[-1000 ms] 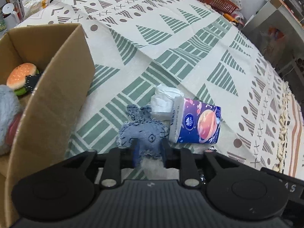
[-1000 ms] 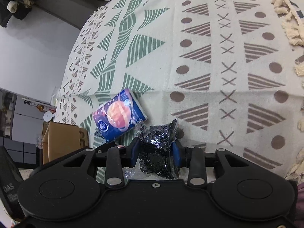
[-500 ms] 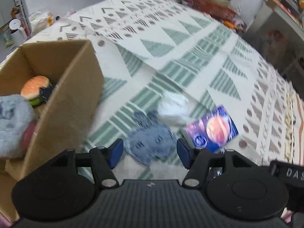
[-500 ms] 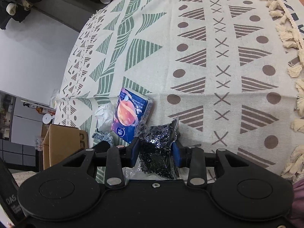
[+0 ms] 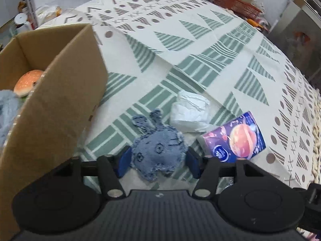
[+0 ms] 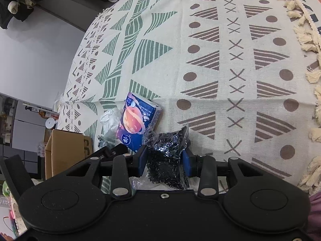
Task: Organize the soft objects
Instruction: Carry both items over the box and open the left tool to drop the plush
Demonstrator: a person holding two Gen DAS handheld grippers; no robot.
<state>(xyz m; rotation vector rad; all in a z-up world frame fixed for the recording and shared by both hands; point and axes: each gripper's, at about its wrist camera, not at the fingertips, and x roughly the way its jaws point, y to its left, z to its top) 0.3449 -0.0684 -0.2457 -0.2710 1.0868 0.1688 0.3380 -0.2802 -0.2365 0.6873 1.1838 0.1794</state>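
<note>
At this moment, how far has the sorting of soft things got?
Done: an orange burger plush and a grey fluffy toy lie in the cardboard box. In hand: right gripper clamps a clear bag of black beads; left gripper straddles the blue denim bunny. Left: white crumpled packet, blue planet-print tissue pack.

From my left wrist view, the denim toy (image 5: 159, 150) lies on the surface (image 5: 200, 46) at 6 o'clock, between the jaws of my left gripper (image 5: 157, 160). The crumpled tissue wad (image 5: 189, 112) sits just behind it toward 1 o'clock, and the tissue pack (image 5: 238, 138) lies at 3 o'clock of the toy. The cardboard box (image 5: 60, 100) stands at 9 o'clock, with a burger toy (image 5: 28, 82) inside. In my right view, the bag of beads (image 6: 166, 156) sits between the jaws, the pack touching it at 11 o'clock.
</note>
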